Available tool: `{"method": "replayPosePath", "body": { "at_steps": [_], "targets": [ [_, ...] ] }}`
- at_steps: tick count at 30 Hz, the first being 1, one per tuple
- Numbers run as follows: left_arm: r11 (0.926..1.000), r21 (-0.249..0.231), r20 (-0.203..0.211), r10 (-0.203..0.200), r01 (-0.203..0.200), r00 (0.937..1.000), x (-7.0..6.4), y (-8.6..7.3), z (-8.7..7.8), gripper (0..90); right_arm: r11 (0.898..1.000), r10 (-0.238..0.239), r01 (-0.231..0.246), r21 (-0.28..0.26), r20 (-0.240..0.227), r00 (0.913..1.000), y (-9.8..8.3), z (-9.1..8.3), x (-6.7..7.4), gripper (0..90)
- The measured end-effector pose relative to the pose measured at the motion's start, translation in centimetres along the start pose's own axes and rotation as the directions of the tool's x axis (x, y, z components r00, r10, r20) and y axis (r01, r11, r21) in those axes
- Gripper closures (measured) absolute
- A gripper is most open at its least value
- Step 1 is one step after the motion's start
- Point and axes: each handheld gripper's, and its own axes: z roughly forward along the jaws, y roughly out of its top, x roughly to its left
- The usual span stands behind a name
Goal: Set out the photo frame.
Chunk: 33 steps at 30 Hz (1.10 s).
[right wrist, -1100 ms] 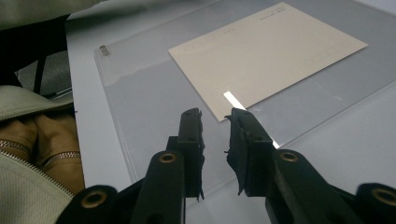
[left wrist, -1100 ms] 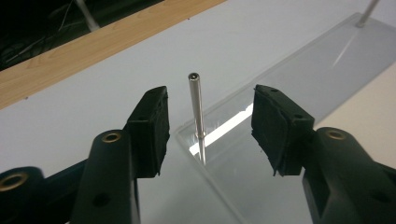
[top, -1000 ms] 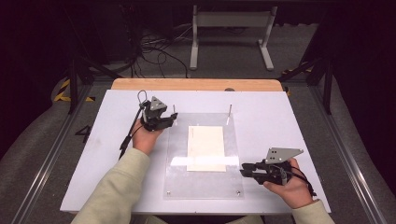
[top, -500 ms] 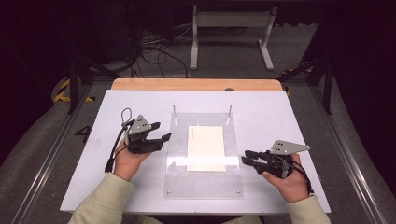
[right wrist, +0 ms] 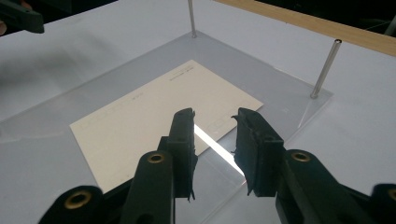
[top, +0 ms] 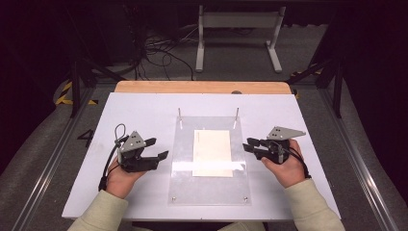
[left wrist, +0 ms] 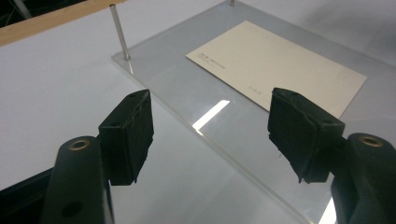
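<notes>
Two grippers flank the work, one on each side of a clear acrylic plate lying on the white table. The left gripper sits just off the plate's left edge, its tips pointing across toward the plate; its jaws have just been opening and stand well apart, nothing between them. Through the left gripper view the gap frames the plate's near edge, with the cream card lying flat ahead and to the right of those jaws, well clear of the pads. One thin metal post rises upright at the plate's corner, ahead and to the left of that gripper.

Over on the other side, the right gripper hovers at the plate's right edge, tips aimed inward at the card. Its jaws are parted by a narrow gap and hold nothing. In the right gripper view the card lies just beyond and to the left of the fingertips, its near corner beneath the left jaw, though whether a pad touches it cannot be told. A second post stands ahead and to the right.
</notes>
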Motion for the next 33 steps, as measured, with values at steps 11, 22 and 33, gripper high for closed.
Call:
{"method": "replayPosePath", "body": {
  "at_steps": [11,22,33],
  "targets": [
    [0.9999,0.001,0.008,-0.013,0.013,0.9999,-0.3,-1.8,-2.2,30.2,0.999,0.028,-0.027,-0.017,0.065,0.9975,2.4,3.3,-3.8,70.6],
    [0.9992,0.017,0.011,-0.037,0.036,0.9993,-1.3,-3.2,-3.4,29.5,0.998,0.051,-0.055,0.011,0.201,0.9783,3.6,7.5,-6.9,68.5],
    [0.9981,0.019,0.01,-0.06,0.059,0.9982,-1.6,-4.3,-4.0,28.4,0.997,0.068,-0.073,0.012,0.247,0.9667,3.8,10.1,-8.4,76.8]
  ]
}}
